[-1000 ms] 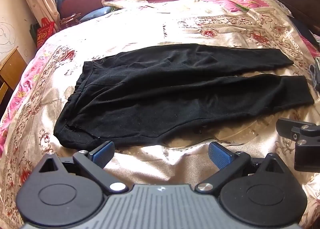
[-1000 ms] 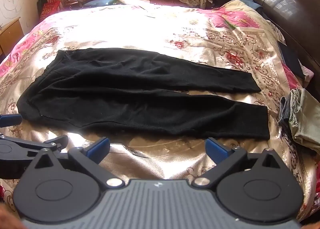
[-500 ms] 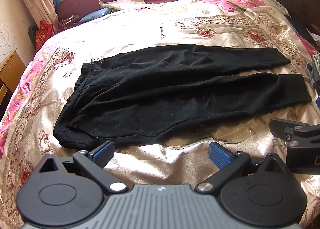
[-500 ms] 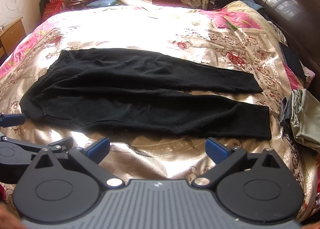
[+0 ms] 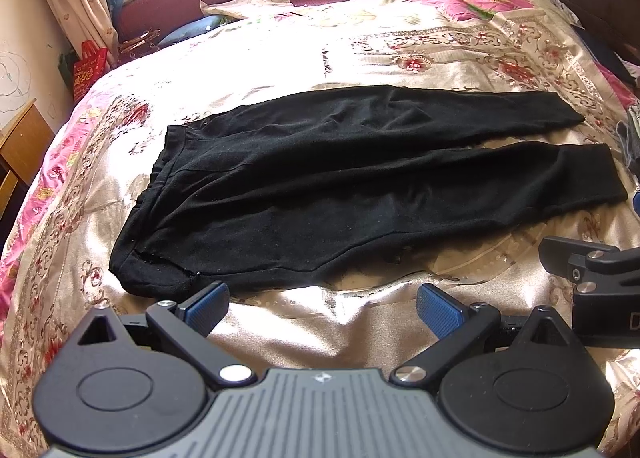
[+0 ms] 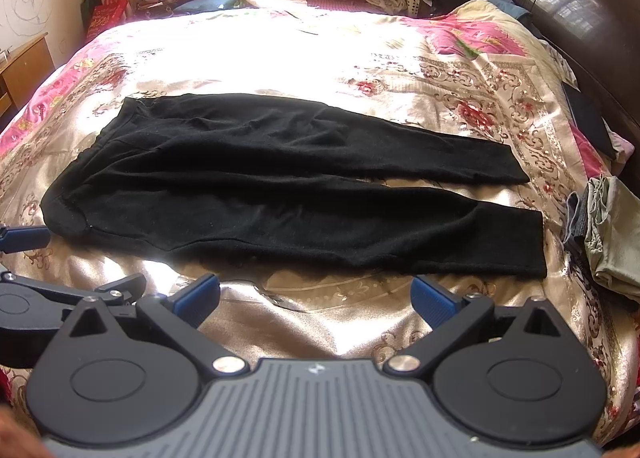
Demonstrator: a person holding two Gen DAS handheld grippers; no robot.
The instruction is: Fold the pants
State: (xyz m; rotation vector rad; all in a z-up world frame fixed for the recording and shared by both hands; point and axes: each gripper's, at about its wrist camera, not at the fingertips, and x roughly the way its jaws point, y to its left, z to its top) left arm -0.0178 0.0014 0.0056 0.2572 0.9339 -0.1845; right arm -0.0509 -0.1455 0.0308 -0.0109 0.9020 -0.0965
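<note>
The black pants point(image 5: 360, 186) lie flat across the floral bedspread point(image 5: 400, 50), waistband at the left, both legs running right, the near leg slightly apart from the far one; the left gripper point(image 5: 322, 308) and right gripper point(image 6: 315, 298) hover just near of the near edge, jaws spread wide, holding nothing; the first fold looks unstarted; best to pinch waistband and near cuff together, lift evenly, lay near leg squarely over far.

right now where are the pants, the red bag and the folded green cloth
pants point(image 6: 280, 186): right wrist view, middle of the black fabric near the crotch
red bag point(image 5: 86, 70): left wrist view, its printed front
green cloth point(image 6: 614, 234): right wrist view, top of the folded pile
</note>
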